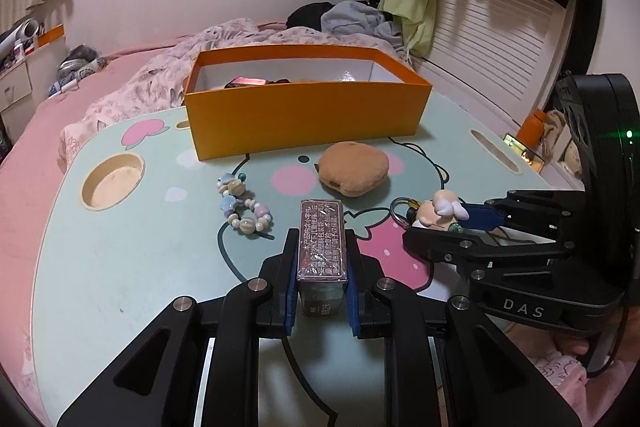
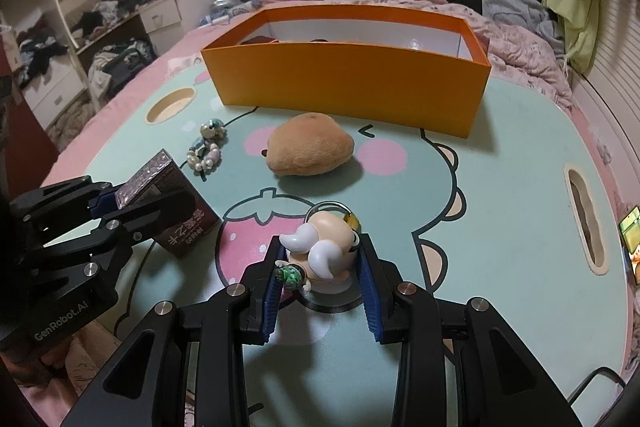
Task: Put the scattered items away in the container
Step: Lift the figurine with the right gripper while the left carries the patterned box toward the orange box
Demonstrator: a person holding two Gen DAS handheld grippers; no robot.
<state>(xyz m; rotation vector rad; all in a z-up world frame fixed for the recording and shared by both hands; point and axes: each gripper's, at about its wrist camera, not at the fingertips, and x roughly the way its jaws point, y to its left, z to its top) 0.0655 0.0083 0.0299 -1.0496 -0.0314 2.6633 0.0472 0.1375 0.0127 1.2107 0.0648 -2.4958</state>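
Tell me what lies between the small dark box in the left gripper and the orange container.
Only bare tabletop; the bead bracelet and tan plush flank it, per the left wrist view.

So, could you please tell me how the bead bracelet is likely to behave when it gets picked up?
The bead bracelet will probably go floppy and dangle, since it lies in loose loops. Its round, glossy beads may slip from a gripper, and pushed, it would likely bunch up.
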